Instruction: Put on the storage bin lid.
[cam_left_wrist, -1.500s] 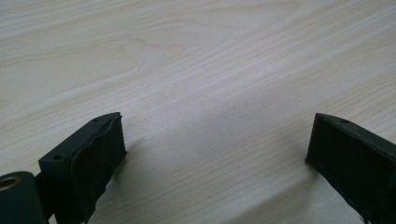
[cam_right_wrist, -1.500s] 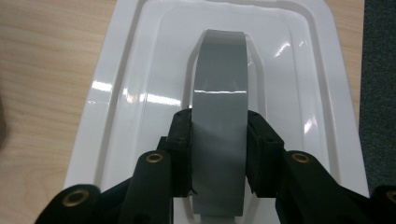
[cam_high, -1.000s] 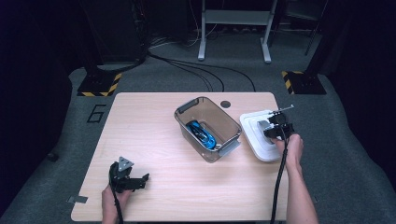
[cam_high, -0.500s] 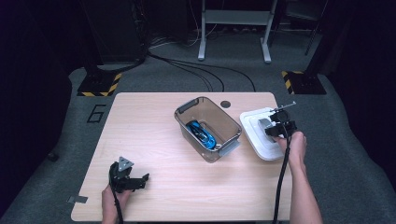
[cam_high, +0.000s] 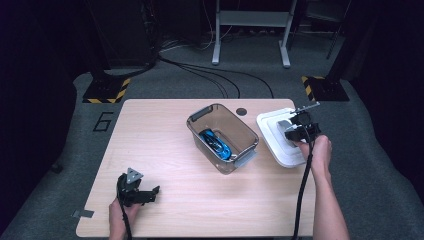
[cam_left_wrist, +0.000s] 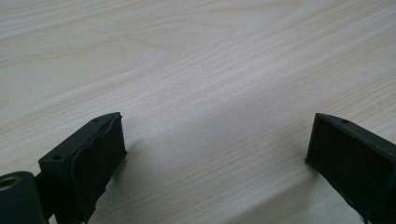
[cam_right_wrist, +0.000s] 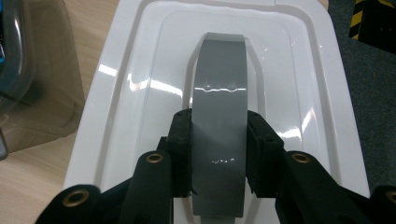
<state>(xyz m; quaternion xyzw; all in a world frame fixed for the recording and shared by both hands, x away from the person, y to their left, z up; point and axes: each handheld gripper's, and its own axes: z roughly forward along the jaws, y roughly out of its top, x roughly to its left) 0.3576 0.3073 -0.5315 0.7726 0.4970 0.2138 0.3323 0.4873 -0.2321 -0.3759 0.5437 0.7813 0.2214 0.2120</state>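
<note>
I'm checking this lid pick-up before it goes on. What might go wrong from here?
The right claw pinches only the glossy grey handle of the white lid, so the lid may slip or swing from that narrow grip. The lid lies at the table's right edge, partly overhanging; a drop could send it to the floor. The clear bin stands close beside it, so a swinging lid may knock the bin's rim.

Clear bin (cam_high: 222, 137) just left of lid (cam_high: 272, 137)
</note>
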